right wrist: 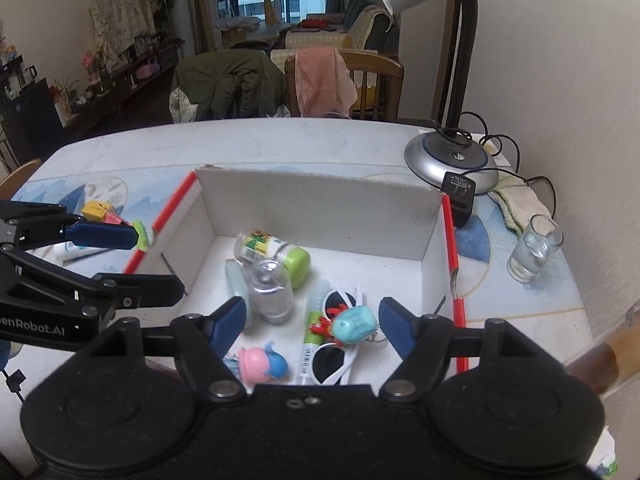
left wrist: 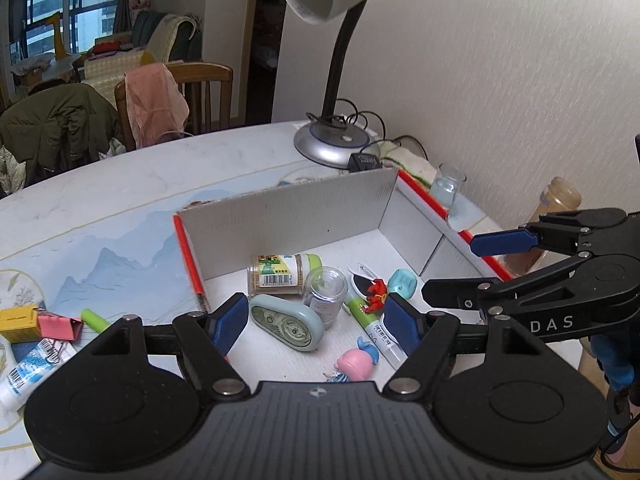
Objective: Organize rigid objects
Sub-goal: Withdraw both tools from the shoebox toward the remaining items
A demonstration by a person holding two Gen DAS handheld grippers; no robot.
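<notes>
Hovering over box (right wrist: 320, 208), fingers (right wrist: 228, 320) apart

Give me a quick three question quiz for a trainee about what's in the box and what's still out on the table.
1. True or false: the toothpick jar with the green cap stands upright in the box.
2. Which lies outside the box: A) white sunglasses B) pink binder clip C) teal correction tape?
3. Fill in: the glass of water stands on the table beside the ____.

Key: 1 false, it lies on its side; 2 B; 3 box
</notes>
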